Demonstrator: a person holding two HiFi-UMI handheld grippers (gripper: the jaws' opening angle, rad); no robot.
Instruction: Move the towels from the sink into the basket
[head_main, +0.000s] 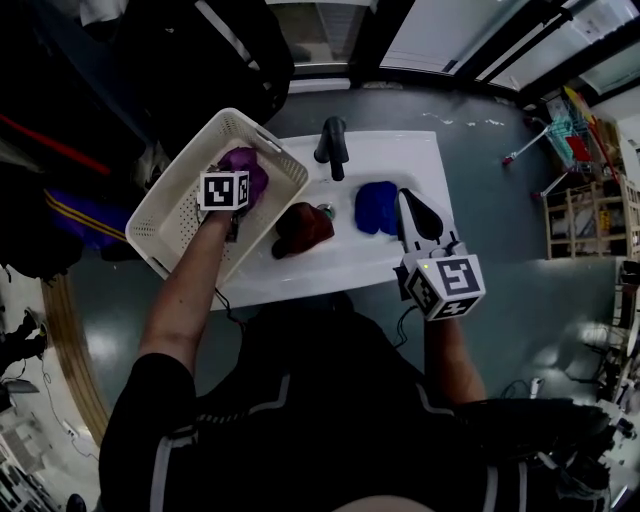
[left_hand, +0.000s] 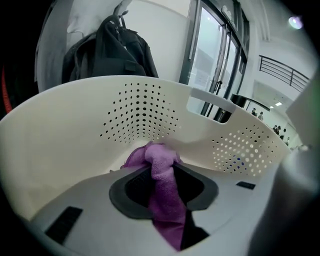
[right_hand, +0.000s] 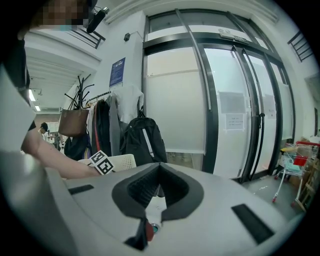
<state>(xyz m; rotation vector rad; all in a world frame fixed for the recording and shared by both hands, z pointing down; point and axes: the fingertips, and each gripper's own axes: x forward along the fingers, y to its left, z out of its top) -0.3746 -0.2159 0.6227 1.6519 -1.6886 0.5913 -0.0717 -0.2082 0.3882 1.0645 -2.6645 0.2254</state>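
1. The white perforated plastic basket stands at the left edge of the white sink.
2. A crumpled blue towel and a dark red towel lie in the sink. The blue one is just beside the right hand-held gripper, whose jaws are together and empty.
3. The left hand-held gripper is clamped on the purple towel, low inside the basket with walls all round.

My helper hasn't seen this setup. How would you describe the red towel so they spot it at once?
Find the white sink with the black faucet. The red towel lies in it beside the drain. It is dark red; the blue towel lies right of it.
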